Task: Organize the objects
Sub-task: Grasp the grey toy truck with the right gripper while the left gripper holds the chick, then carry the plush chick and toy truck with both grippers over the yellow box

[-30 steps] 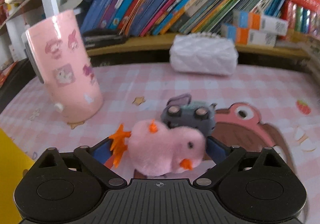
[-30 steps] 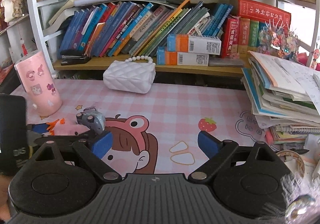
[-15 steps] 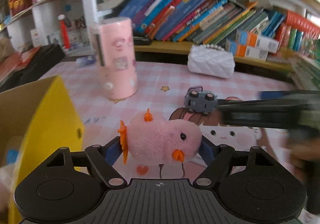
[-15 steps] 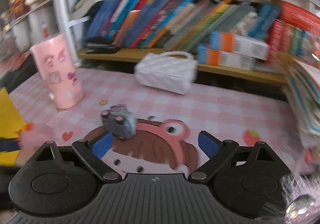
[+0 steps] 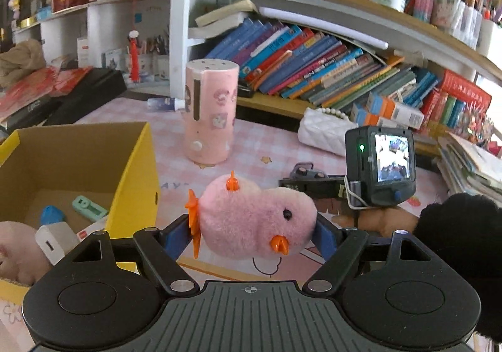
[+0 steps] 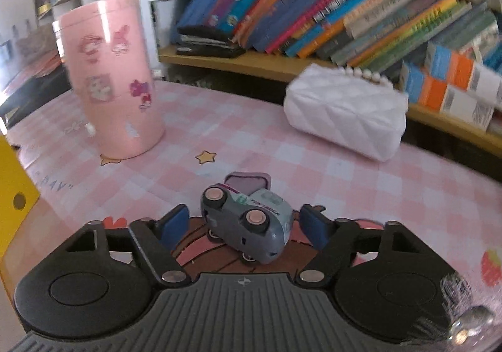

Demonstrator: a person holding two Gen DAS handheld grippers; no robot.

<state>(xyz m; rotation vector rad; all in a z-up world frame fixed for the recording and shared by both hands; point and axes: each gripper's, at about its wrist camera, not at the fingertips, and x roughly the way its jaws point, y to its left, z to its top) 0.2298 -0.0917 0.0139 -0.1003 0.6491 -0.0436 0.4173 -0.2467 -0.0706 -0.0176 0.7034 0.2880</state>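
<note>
Left gripper (image 5: 255,231) clamps the pink plush chick (image 5: 255,220), carried near the yellow box (image 5: 131,176) (likely drop target). Right gripper (image 6: 241,228) jaws closing around the toy car (image 6: 248,221), pads not yet touching.

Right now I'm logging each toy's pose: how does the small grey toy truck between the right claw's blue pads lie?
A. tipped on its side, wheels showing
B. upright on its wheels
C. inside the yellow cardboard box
A: the small grey toy truck lies tipped on the pink checked mat, two wheels facing the camera.
</note>
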